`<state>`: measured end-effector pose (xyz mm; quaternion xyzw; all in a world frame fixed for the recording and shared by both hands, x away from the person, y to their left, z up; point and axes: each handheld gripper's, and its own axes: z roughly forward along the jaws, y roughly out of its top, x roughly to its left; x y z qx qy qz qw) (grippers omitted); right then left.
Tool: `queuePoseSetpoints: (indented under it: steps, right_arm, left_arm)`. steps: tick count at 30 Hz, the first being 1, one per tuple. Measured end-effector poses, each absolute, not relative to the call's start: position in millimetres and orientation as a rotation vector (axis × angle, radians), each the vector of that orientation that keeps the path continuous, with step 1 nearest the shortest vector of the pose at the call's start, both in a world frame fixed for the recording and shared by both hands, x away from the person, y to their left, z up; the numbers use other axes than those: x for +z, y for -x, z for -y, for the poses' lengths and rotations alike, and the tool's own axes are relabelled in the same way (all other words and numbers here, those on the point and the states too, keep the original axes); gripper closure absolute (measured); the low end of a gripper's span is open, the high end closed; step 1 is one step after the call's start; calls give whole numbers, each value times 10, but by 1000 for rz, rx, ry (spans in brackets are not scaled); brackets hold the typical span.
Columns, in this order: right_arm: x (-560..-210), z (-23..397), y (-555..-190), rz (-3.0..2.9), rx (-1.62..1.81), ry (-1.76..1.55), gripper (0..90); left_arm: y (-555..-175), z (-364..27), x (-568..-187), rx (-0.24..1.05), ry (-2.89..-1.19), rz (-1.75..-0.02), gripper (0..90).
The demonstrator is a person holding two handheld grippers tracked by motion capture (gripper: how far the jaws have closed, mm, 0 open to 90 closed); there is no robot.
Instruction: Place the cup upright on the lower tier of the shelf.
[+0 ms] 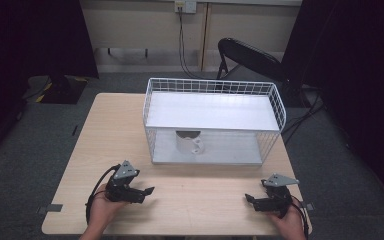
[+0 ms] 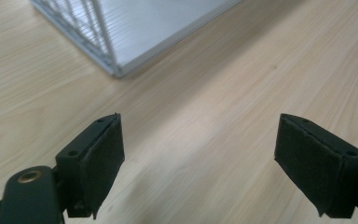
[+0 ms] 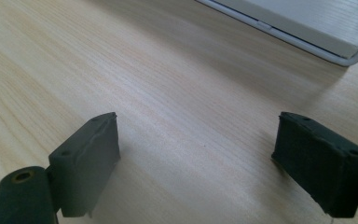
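A white two-tier wire rack (image 1: pixel 213 87) stands at the back middle of the wooden table (image 1: pixel 110 130). On its lower shelf sits a white mug (image 1: pixel 190 143) with its handle towards the front. My left gripper (image 1: pixel 148 192) rests low over the table's front left, open and holding nothing. In the left gripper view its jaws (image 2: pixel 198 156) stand wide apart over bare wood, facing a corner of the rack (image 2: pixel 116 70). At the front right, my right gripper (image 1: pixel 251 200) is also open and holds nothing. Its jaws (image 3: pixel 196 154) frame bare wood, with the rack's base (image 3: pixel 307 28) ahead.
A black folding chair (image 1: pixel 250 57) stands behind the table at the right. Cables run from a wall socket (image 1: pixel 185 6) down to the grey carpet (image 1: pixel 40 130). Dark curtains hang on both sides. Light wood stretches between the two grippers in front of the rack.
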<state>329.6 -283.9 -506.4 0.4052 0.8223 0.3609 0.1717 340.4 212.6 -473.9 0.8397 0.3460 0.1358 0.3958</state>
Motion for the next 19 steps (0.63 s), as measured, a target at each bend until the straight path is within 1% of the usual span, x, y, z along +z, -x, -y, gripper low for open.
queuePoseSetpoints:
  steps: [10,19]
  right_arm:
    - [-5064,2840,-3296,-2334,1024,-1150,131]
    - [-5064,2840,-3297,-2334,1025,-1150,131]
  left_arm:
    - [-3316,-2426,-4876,351,-2138,-932,151]
    - [-3297,-2507,-5007,390,-2179,-974,148]
